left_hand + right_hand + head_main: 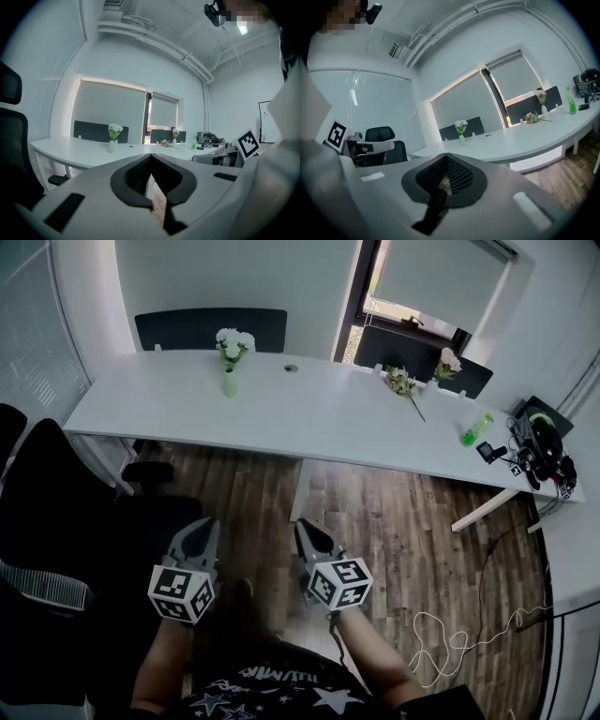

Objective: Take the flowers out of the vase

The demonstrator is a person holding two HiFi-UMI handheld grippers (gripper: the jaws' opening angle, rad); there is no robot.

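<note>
A pale green vase [230,382] with white flowers [232,341] stands on the long white table [309,413], far from both grippers. My left gripper [206,527] and right gripper [304,527] hang side by side over the wooden floor, well short of the table, both shut with nothing in them. In the left gripper view the shut gripper [151,157] points toward the table, with the flowers [115,129] small and left of centre. In the right gripper view the shut gripper [446,157] sits below the same flowers [461,125] and vase [462,140].
A second small vase with a pink flower [447,361] stands at the table's far right, loose stems [404,383] lying beside it. A green bottle [476,430] and a pile of black gear [538,447] sit at the right end. Black office chairs [56,521] stand at my left. A white cable [459,638] lies on the floor.
</note>
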